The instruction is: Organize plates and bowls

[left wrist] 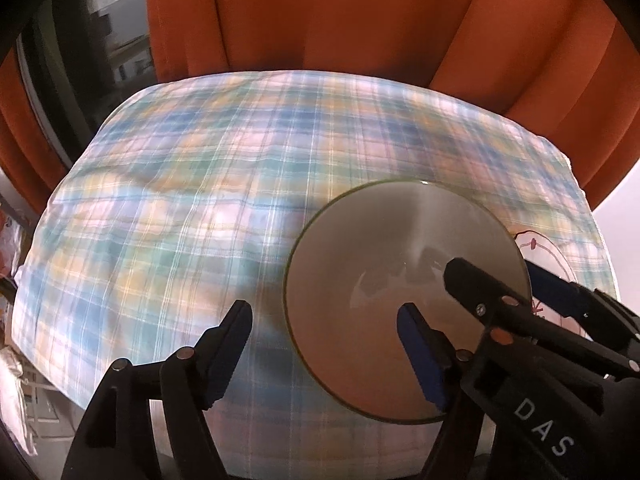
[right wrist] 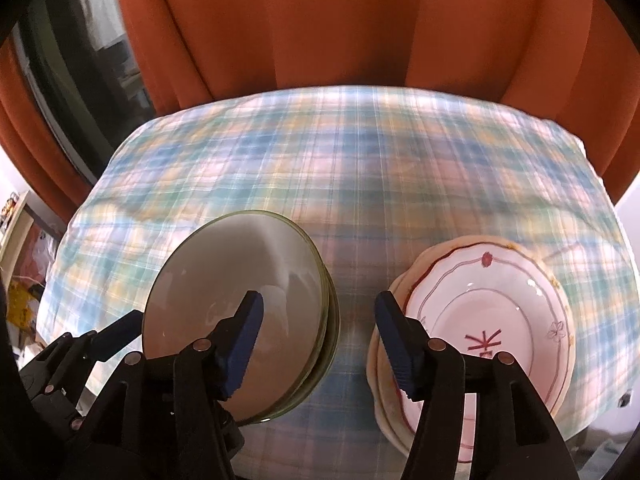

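Note:
A stack of green-rimmed bowls (right wrist: 240, 292) stands on the plaid tablecloth (right wrist: 340, 168), left of a stack of pink patterned plates (right wrist: 496, 316). The top bowl (left wrist: 384, 280) fills the right of the left wrist view. My left gripper (left wrist: 324, 320) is open, its right finger over the bowl's near edge, its left finger over the cloth. My right gripper (right wrist: 320, 316) is open and empty above the gap between bowls and plates. It also shows in the left wrist view (left wrist: 496, 284), its fingers astride the bowl's right rim. The left gripper shows in the right wrist view's lower left (right wrist: 116, 336).
The table with the plaid cloth (left wrist: 200, 200) backs onto orange curtains (left wrist: 320, 20). A dark window (left wrist: 80, 80) is at the left. Clutter (right wrist: 20, 280) lies beyond the table's left edge. A plate edge (left wrist: 540, 248) shows behind the bowl.

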A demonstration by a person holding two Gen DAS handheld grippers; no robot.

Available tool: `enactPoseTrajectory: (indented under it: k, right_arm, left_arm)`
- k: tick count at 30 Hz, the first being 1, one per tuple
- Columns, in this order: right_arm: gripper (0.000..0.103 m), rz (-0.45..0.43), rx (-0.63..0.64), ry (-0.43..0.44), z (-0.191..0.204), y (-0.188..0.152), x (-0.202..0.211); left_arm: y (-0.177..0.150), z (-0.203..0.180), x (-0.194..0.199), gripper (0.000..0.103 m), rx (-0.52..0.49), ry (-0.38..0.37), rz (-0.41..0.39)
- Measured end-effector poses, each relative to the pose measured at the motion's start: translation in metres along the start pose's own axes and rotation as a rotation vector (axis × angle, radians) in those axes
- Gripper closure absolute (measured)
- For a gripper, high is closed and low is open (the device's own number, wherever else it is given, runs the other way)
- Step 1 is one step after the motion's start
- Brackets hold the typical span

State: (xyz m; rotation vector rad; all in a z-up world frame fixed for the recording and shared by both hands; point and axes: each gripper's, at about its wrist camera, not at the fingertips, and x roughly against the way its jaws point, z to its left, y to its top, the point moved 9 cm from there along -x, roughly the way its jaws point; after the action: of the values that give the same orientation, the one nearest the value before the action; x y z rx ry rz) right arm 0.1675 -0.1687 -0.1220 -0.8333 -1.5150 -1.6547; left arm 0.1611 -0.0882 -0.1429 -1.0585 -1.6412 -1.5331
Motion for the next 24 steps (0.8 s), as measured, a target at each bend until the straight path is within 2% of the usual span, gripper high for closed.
enactPoseTrajectory:
  k: [4, 14, 24]
  right_arm:
    - [0.033, 0.004, -0.037, -0.017, 0.001, 0.002, -0.004]
    - [0.033, 0.083, -0.128, -0.093, -0.002, -0.002, -0.019]
    - [0.033, 0.169, -0.209, -0.17, -0.003, -0.011, -0.036]
  left_arm:
    - [0.003, 0.003, -0.007, 0.026, -0.006, -0.044, 0.028]
    - [0.004, 0.009, -0.031, 0.026, -0.04, -0.152, 0.143]
    - [0.001, 0.007, -0.051, 0.027, -0.089, -0.249, 0.22]
